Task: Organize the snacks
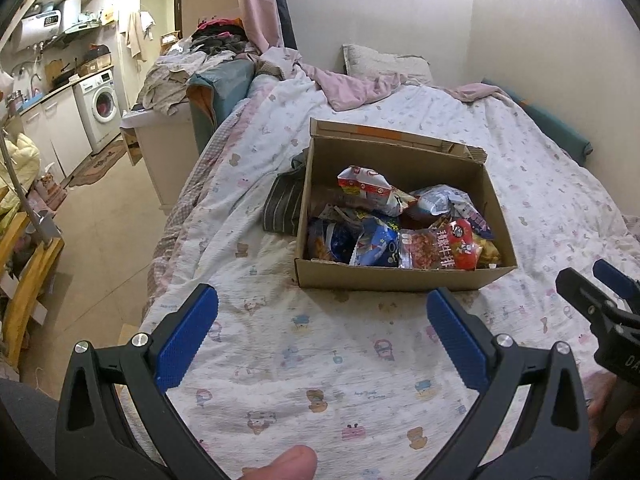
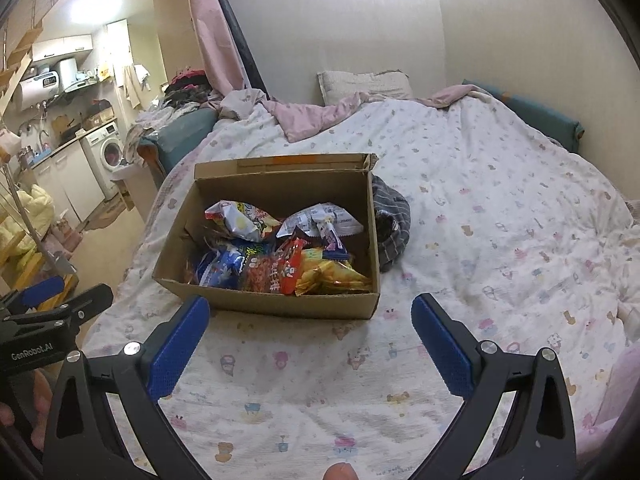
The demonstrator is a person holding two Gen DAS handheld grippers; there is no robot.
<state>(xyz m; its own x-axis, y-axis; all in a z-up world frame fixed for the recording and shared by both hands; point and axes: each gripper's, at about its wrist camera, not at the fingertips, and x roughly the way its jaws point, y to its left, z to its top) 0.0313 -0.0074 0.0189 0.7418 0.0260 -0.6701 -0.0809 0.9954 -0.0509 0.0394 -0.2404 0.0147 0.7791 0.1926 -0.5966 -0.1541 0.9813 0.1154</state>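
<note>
One cardboard box (image 1: 400, 280) sits on the bed (image 1: 320, 360), packed with a jumble of snack packets (image 1: 424, 252), too overlapped to count. Two claws hover just before it, left claw (image 1: 322, 336) and right claw (image 2: 310, 340) both spread apart, empty.

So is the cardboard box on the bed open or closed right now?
Open. The cardboard box has its flap up at the back, and snack packets show inside.

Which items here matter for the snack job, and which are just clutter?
Job:
cardboard box
snack packets inside it
left gripper, open
right gripper, open

Clutter:
striped cloth beside the box
pillow
pink blanket
washing machine
</note>
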